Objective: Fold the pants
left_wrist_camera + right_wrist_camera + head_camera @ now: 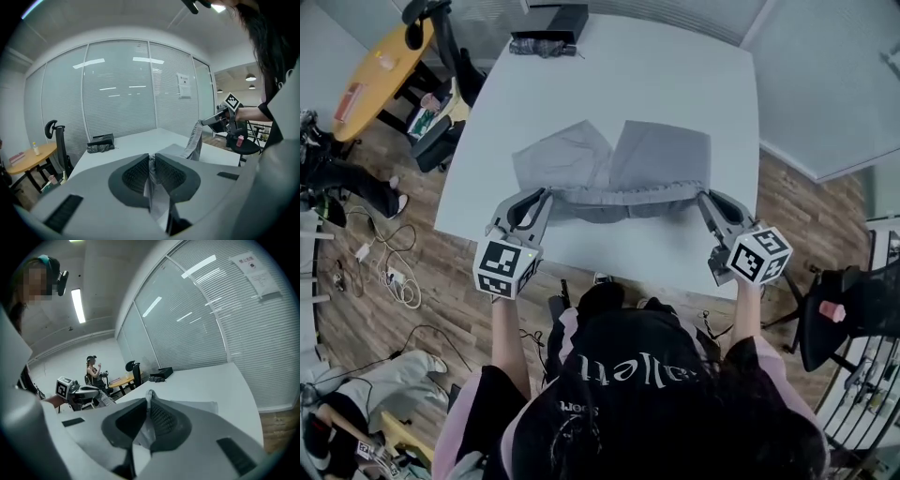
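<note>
Garment: I see grey cloth pants [619,159], waistband [623,195] lifted taut, legs flat.
Left gripper [546,195]: clamped on waistband.
Right gripper [703,195]: clamped on waistband.

Head view comes in bright and even, soft overhead light, with the white table [675,84] clean and not blown out. A faint shadow sits under the lower edge of the pants [661,155], mid-frame. Floorboards bow at the left edge.

Left gripper view has heavy fisheye and black vignette in every corner. Ceiling strips streak across the glass wall [117,93], and a lamp [220,7] flares at the upper right. The foreground is dim grey and slightly soft.

Right gripper view has the same round warp. A tube light [77,305] glares at the upper left, bright streaks run over the blinds [211,324], and the far background is hazy.
</note>
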A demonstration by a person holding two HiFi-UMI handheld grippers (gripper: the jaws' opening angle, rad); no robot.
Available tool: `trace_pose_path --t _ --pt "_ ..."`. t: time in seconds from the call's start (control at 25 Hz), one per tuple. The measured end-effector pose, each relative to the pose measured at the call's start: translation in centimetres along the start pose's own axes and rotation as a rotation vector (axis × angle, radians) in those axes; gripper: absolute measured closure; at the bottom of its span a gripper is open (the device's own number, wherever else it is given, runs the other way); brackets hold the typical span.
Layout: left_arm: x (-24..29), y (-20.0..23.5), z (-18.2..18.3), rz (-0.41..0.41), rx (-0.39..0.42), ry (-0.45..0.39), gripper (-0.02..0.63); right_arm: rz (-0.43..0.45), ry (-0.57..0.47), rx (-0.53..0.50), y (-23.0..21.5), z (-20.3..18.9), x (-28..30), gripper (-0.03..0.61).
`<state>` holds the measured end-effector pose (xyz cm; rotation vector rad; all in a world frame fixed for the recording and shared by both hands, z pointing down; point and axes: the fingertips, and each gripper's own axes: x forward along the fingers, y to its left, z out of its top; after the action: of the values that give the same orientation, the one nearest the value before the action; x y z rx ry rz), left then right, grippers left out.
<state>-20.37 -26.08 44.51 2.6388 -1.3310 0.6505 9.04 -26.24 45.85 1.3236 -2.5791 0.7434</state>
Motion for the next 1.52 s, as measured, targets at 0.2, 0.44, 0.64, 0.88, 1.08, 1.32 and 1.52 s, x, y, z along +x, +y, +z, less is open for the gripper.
trace_pose_path --t 0.2,0.44,0.64,0.88,1.08,1.32,1.52 --pt "3.9 3.2 1.0 -0.020 0.039 0.004 0.554 -0.012 0.040 -0.068 -2.2 2.4 4.7 0.540" --pt "7.9 6.7 -0.4 -0.005 0.022 0.043 0.554 -0.037 0.086 -0.072 -5.5 4.0 10.0 0.540" --pt "11.5 8.6 -3.0 -0.025 0.022 0.107 0.554 -0.069 0.157 -0.069 -8.5 2.7 14.9 0.540" --pt "15.7 9.6 -8.3 -0.050 0.048 0.230 0.554 -0.136 0.265 -0.040 -12.3 -2.1 18.6 0.540" --pt "17.3 8.4 -13.9 -0.073 0.000 0.361 0.554 -0.207 0.345 0.032 -13.9 -6.7 19.5 0.540" --pt "17.7 7.0 -16.9 -0.067 -0.072 0.441 0.552 -0.257 0.377 0.060 -14.5 -9.6 19.6 0.538" --pt "17.1 6.7 -16.4 -0.060 -0.178 0.389 0.496 -0.213 0.365 0.051 -13.3 -9.4 19.5 0.442"
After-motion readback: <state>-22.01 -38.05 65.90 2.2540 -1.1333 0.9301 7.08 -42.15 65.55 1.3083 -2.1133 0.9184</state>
